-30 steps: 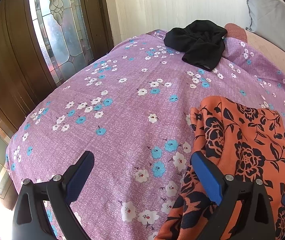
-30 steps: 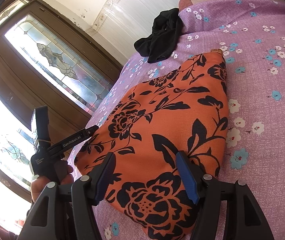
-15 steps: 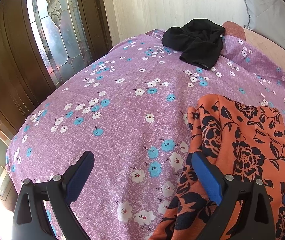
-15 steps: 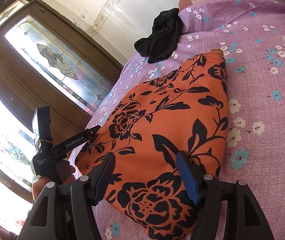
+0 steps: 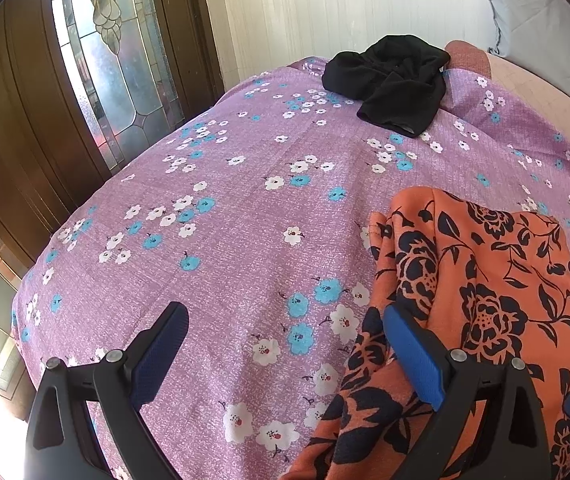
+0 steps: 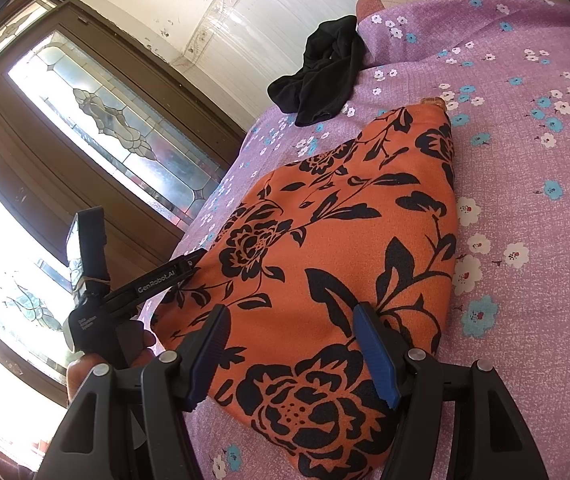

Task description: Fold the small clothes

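A folded orange garment with black flowers (image 6: pixel 337 240) lies flat on the purple flowered bedspread (image 6: pixel 525 168). My right gripper (image 6: pixel 291 314) stands open over its near end, and the cloth lies flat beneath the fingers, unpinched. In the left wrist view the same orange garment (image 5: pixel 485 280) is at the right. My left gripper (image 5: pixel 285 316) is wide open, its right finger (image 5: pixel 409 344) over the garment's left edge and its left finger above bare bedspread (image 5: pixel 225 220). From the right wrist view, the left gripper (image 6: pixel 153 280) touches the garment's left side, held by a hand (image 6: pixel 85 368).
A crumpled black garment (image 5: pixel 389 80) lies at the far end of the bed, also visible as the black garment (image 6: pixel 321 76) in the right wrist view. A wooden door with leaded glass (image 5: pixel 97 60) stands close along the left. A grey pillow (image 5: pixel 545 20) sits far right.
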The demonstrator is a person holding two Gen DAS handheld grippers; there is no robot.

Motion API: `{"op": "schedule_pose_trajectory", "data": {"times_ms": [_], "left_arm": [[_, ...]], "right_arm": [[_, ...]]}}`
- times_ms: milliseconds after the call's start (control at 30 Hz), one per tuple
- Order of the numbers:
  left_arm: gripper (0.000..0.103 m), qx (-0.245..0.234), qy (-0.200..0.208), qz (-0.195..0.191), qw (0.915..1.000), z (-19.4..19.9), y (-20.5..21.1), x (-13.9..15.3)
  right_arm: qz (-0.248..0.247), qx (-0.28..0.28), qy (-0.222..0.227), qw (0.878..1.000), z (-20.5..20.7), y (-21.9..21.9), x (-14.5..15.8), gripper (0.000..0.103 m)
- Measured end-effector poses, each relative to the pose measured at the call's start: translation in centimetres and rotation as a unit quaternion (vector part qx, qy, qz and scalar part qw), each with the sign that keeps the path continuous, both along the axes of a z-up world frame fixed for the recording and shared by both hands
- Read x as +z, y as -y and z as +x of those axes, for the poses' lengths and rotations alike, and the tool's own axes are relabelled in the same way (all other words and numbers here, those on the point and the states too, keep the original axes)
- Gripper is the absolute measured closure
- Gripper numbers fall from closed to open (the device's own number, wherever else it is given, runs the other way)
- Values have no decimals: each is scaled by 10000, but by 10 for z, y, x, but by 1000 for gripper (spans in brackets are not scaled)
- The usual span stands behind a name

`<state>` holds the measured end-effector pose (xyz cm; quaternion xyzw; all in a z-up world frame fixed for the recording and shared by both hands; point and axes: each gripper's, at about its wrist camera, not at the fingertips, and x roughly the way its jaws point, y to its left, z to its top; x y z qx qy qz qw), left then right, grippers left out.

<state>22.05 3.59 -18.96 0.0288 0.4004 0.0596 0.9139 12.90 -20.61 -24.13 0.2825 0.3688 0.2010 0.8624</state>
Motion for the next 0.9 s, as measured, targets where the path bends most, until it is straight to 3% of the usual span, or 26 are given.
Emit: {"op": "schedule_pose_trajectory", "data": {"times_ms": [267, 467, 900], "left_arm": [[5, -25, 19, -48, 10000, -2, -7, 1], [5, -66, 26, -145, 9999, -4, -18, 3], [5, -349, -36, -312, 9989, -7, -27, 5]], "right_arm": [[-57, -31, 169, 9998, -3, 13, 21, 34], [30, -324, -262, 9991, 5, 31, 10, 32], [115, -471, -557, 9973, 11, 38, -2, 26]]}}
